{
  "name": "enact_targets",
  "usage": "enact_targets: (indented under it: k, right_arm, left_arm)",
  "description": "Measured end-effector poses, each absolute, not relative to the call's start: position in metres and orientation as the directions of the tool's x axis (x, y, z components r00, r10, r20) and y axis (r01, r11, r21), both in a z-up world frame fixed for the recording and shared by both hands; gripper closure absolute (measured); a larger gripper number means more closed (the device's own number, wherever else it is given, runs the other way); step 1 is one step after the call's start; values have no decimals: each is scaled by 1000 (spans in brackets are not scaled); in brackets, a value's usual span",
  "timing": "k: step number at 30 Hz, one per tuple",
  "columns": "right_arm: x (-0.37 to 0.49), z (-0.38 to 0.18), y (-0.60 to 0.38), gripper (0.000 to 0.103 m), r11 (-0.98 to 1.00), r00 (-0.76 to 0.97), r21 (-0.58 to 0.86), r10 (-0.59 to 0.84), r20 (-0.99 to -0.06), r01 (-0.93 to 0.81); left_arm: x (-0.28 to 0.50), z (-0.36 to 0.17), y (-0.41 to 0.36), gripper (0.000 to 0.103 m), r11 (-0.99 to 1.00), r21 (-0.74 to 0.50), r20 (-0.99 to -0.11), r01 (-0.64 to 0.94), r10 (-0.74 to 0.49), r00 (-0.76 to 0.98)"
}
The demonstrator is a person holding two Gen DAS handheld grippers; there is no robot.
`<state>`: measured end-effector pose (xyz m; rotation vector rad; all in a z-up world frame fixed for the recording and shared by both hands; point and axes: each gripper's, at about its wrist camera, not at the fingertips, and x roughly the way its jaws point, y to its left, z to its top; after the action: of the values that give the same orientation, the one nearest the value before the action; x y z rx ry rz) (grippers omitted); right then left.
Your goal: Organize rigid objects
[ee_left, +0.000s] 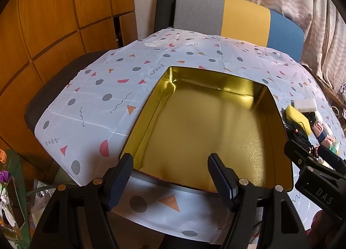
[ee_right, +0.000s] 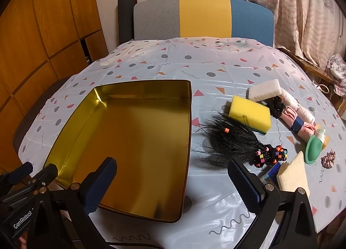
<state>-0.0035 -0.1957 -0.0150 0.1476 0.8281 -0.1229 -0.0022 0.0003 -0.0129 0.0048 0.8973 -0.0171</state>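
Progress: judged to be at the outset. The one container present, a shallow rectangular gold-lined metal tin (ee_right: 134,141), lies on the patterned plastic tablecloth (ee_right: 216,67) at the near left and holds nothing; its floor and walls are bare in both views.

All items remain outside it, grouped on the cloth to the right of the tin. Nearest the tin is a black braided hairpiece with coloured beads (ee_right: 233,143), close beside the tin's right wall but apart from it. Just beyond that lies a yellow rectangular sponge (ee_right: 250,115), and farther still a white foam block (ee_right: 265,92). To the right of these are a black scrunchie (ee_right: 275,106), rolled pink and white towels (ee_right: 296,117), a green oval silicone piece with a small bottle (ee_right: 314,147), a mauve scrunchie (ee_right: 328,158), and at the near right a folded beige cloth (ee_right: 294,173) over a blue packet (ee_right: 273,172).

Left gripper (ee_left: 170,175): jaws apart, empty, poised over the tin's near edge. Right gripper (ee_right: 173,186): jaws wide apart, empty, straddling the tin's near right corner, its right finger near the beaded end of the hairpiece.

Outstanding: every item has yet to be moved. Which of them count as rigid is a judgement; the bottle and green piece seem the likeliest candidates.
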Motion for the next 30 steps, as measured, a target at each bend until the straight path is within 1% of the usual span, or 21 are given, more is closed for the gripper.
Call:
enact_targets:
  k: [30]
  right_arm:
    - [-10, -12, -202, 0, 980, 680, 97, -46, -732, 171]
  left_arm:
    - [-6, -13, -8, 30, 1000, 18, -784, 18, 3, 621]
